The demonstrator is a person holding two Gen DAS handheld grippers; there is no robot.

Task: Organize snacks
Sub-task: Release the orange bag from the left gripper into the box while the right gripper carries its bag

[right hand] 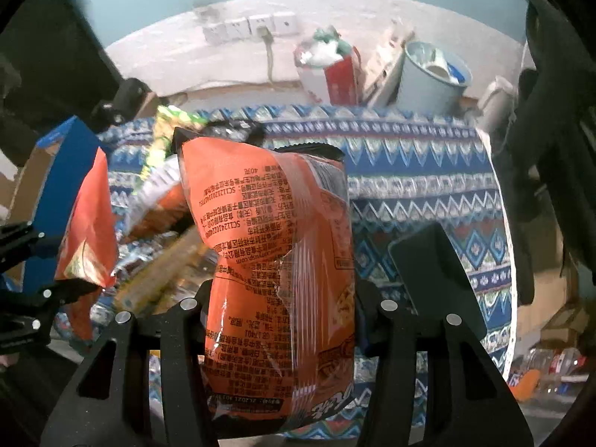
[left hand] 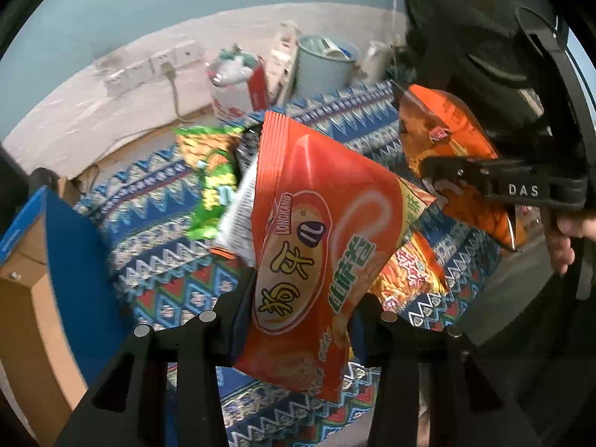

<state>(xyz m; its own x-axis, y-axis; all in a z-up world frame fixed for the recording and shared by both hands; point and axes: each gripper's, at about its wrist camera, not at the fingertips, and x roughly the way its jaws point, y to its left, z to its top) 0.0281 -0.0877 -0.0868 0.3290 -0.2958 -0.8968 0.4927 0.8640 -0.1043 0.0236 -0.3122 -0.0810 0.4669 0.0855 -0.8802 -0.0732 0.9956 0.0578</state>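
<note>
My left gripper (left hand: 298, 316) is shut on a red Longkong snack bag (left hand: 316, 223) and holds it above the patterned tablecloth (left hand: 156, 246). My right gripper (right hand: 281, 309) is shut on an orange snack bag (right hand: 275, 260), its printed back facing the camera. In the left wrist view the right gripper (left hand: 439, 175) and its orange bag (left hand: 454, 164) show at the upper right. In the right wrist view the red bag (right hand: 89, 223) shows at the left. A green snack bag (left hand: 208, 171) and several other bags (left hand: 409, 272) lie on the cloth.
A blue cardboard box (left hand: 44, 242) stands at the left. At the table's far edge stand a pale bucket (right hand: 432, 78) and a red and white carton (right hand: 331, 70). Wall sockets (right hand: 249, 28) with a cable sit behind. A dark flat object (right hand: 436, 272) is on the right.
</note>
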